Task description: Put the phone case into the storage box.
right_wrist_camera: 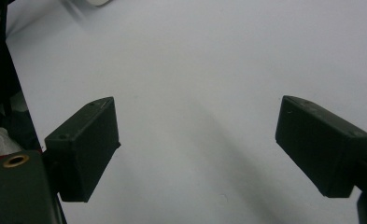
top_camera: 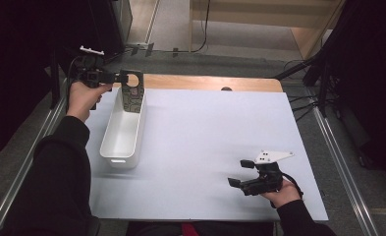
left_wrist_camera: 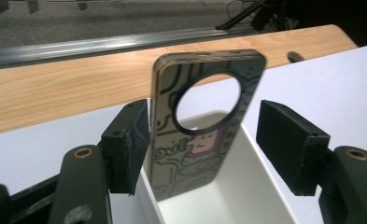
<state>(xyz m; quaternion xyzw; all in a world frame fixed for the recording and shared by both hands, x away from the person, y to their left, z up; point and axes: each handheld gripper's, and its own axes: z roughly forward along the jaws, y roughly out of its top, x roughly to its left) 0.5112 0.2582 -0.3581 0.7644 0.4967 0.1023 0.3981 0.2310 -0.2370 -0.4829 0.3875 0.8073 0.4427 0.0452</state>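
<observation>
While standing upright between the spread left gripper point(left_wrist_camera: 204, 149) pads, phone case point(left_wrist_camera: 203, 121), touching one (bin point(left_wrist_camera: 246, 186) below). Right gripper point(right_wrist_camera: 197, 144): spread, nothing held.

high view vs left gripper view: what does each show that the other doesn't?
High view alone: the right tool resting open on the white table cover, both forearms, and the white bin's full length. Left gripper view alone: the phone case's cartoon print and round camera cutout up close, with one pad beside its edge and the other standing clear, so the left tool is open. Both: the case standing in the bin's far end, and the wooden table edge.
</observation>
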